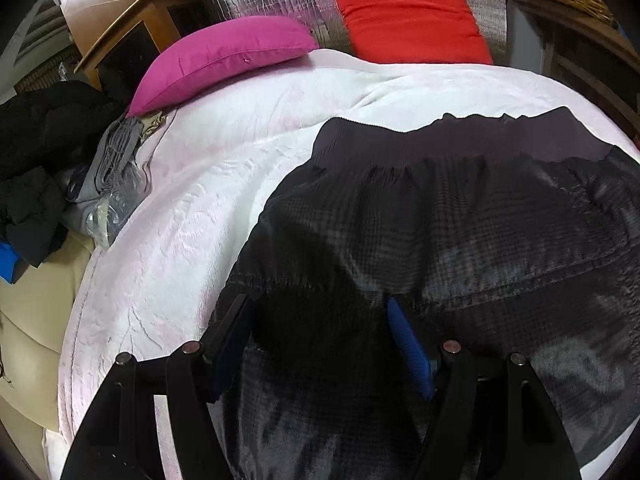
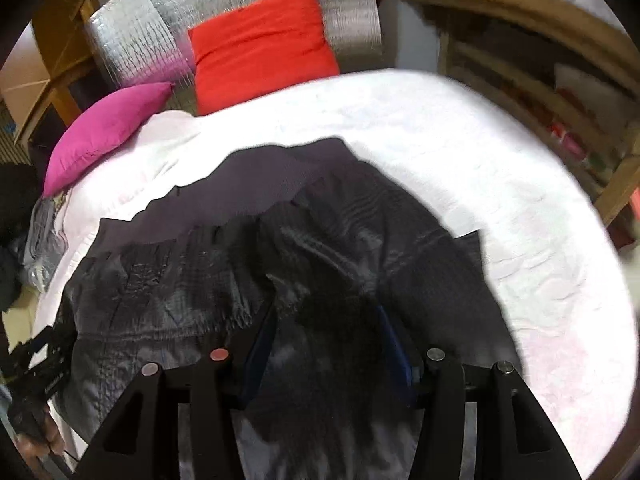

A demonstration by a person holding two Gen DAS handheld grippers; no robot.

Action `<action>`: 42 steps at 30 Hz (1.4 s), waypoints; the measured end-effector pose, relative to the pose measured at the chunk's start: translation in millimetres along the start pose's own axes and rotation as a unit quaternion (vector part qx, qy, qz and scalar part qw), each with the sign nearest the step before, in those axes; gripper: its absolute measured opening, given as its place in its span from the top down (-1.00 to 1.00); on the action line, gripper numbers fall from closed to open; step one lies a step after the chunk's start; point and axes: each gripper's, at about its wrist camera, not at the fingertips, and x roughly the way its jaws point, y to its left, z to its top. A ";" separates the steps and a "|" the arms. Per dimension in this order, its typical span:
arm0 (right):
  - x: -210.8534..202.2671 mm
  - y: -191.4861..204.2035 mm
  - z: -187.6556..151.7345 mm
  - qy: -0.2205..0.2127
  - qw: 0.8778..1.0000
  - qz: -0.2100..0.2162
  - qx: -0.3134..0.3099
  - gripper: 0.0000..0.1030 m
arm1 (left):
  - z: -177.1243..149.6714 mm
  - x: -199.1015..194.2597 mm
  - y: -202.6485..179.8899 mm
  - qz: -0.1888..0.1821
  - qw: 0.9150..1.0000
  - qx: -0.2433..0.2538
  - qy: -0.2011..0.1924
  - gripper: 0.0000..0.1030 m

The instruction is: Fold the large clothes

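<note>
My left claw (image 1: 320,320) stands with its jaws spread wide over the dark jacket (image 1: 440,240), gripping nothing; the right claw (image 2: 328,332) is likewise spread and empty above the same cloth. The jacket lies flat on the white bedspread (image 1: 200,200), its ribbed hem band (image 1: 440,140) at the far edge. I judge it light, soft and limp — a quilted, slightly shiny shell that may slide between the pads, so I would pinch through a doubled edge or the thicker ribbed band, not the slick middle. Beyond it sit a pink pillow (image 1: 224,56) and a red cushion (image 1: 408,16) against silver foil. I can read no brand, label or writing anywhere.
</note>
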 end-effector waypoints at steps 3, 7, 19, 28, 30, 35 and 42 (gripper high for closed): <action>-13.6 -1.8 -9.3 -0.005 1.000 -0.003 0.000 -0.11 | -0.6 3.8 1.1 0.014 1.000 -0.001 0.003 -0.60; 14.3 -10.0 -12.0 0.044 0.999 -0.001 0.002 -0.14 | 0.3 19.8 12.9 -0.006 0.999 -0.031 0.024 -0.77; -5.7 -24.3 -14.3 0.008 0.999 0.053 0.004 -0.26 | -12.4 -16.4 16.9 -0.018 0.999 -0.037 -0.001 -0.78; -36.8 -5.1 -53.7 0.011 0.995 0.090 -0.047 -0.26 | -50.1 -43.6 4.2 -0.047 0.998 -0.029 -0.006 -0.78; -21.4 -2.5 -60.3 0.036 0.995 0.076 -0.056 -0.27 | -55.5 -30.9 -2.5 -0.043 0.999 -0.022 0.000 -0.80; -28.8 -1.3 -64.9 0.023 0.996 0.064 -0.054 -0.26 | -64.0 -43.3 -1.8 -0.022 0.999 -0.024 -0.009 -0.85; -85.7 11.4 -101.3 -0.038 0.996 0.045 -0.060 -0.27 | -109.2 -108.3 -0.8 0.012 0.998 -0.046 -0.046 -0.85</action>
